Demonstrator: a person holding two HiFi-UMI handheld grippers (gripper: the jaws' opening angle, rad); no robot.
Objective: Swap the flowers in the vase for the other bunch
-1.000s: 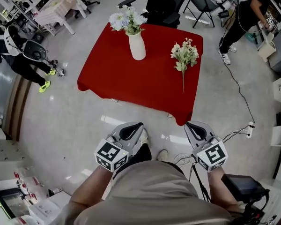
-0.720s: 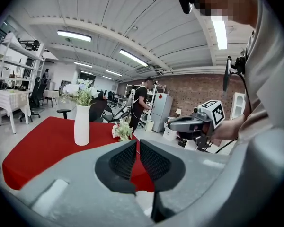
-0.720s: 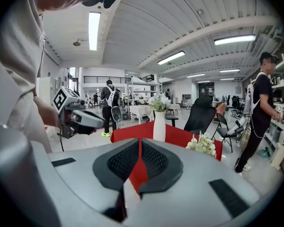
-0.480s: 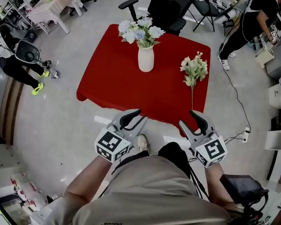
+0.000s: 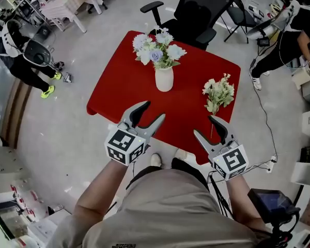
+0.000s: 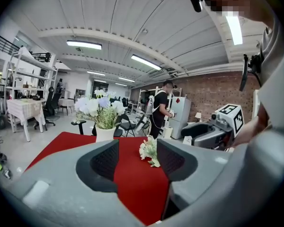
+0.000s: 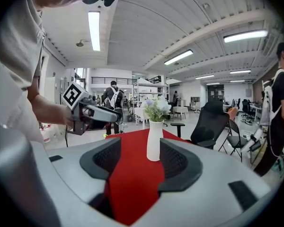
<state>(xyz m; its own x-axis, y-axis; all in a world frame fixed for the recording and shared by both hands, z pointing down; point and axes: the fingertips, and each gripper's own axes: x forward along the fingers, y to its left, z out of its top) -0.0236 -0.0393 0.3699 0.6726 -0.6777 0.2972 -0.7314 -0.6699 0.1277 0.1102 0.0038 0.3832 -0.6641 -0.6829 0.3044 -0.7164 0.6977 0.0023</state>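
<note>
A white vase (image 5: pixel 164 78) with white and pale blue flowers (image 5: pixel 159 49) stands upright on the red-covered table (image 5: pixel 119 89). A loose bunch of cream flowers (image 5: pixel 218 93) lies to the vase's right. My left gripper (image 5: pixel 153 110) hovers at the table's near edge, short of the vase. My right gripper (image 5: pixel 203 124) hovers near the loose bunch's stem end. Both have just been opening and stand open with nothing between their fingers. The left gripper view shows the vase (image 6: pixel 104 133) and bunch (image 6: pixel 150 150) beyond the jaws. In the right gripper view the vase (image 7: pixel 154 141) stands ahead.
A black office chair (image 5: pixel 196 9) stands behind the table. One person (image 5: pixel 20 50) bends at the far left and another (image 5: pixel 294 35) at the far right. A cable (image 5: pixel 263 102) runs along the floor to the table's right. My own shoes (image 5: pixel 156 160) are by the table's front edge.
I have stepped up to the table. Both grippers came forward from over the floor to the table's near edge, and their jaws went from shut to open.
</note>
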